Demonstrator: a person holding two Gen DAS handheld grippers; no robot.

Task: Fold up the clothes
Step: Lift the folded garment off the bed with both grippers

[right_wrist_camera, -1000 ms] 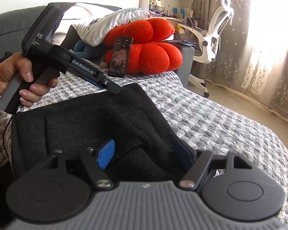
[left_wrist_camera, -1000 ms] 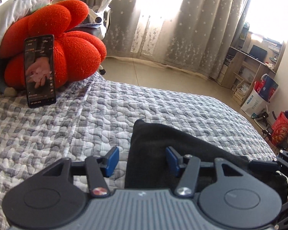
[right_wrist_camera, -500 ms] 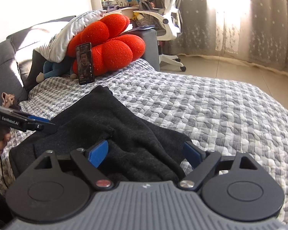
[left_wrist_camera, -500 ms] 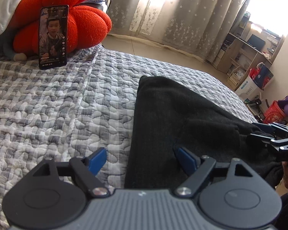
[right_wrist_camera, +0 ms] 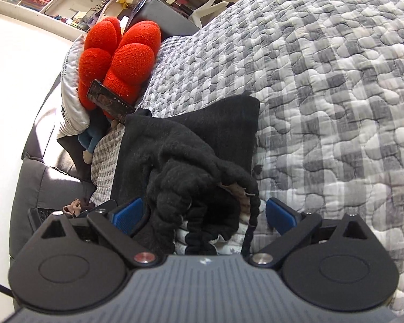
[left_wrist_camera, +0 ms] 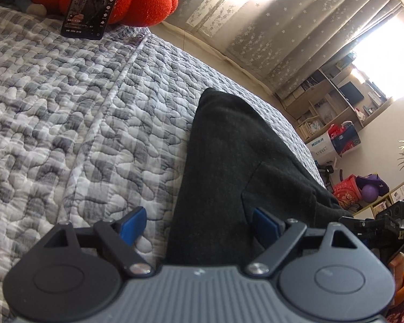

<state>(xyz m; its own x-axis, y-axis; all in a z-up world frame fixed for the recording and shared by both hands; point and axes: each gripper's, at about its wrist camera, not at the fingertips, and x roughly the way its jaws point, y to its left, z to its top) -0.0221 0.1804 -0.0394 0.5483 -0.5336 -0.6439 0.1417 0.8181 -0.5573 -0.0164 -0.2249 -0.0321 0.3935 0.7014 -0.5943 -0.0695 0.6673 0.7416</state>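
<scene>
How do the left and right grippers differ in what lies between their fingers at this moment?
The left gripper straddles the flat, smooth edge of the black garment, with quilt under one finger. The right gripper straddles the garment's bunched, rumpled end, its drawcord showing. Both are open, with blue pads, gripping nothing.

The quilt point(left_wrist_camera: 80, 113) is showing a grey-and-white check broken into pebble-shaped stitching. The garment point(left_wrist_camera: 229, 161) is reading as plain black — charcoal where daylight is striking it — with a black cord point(right_wrist_camera: 251, 215) at its bunched end. The cushion point(right_wrist_camera: 121, 53) is showing solid orange-red. The curtains point(left_wrist_camera: 296, 35) are displaying grey-beige cloth scattered with small white stars. Both grippers — left gripper point(left_wrist_camera: 199, 224) and right gripper point(right_wrist_camera: 204, 214) — are presenting black bodies with blue pads point(left_wrist_camera: 133, 223).
</scene>
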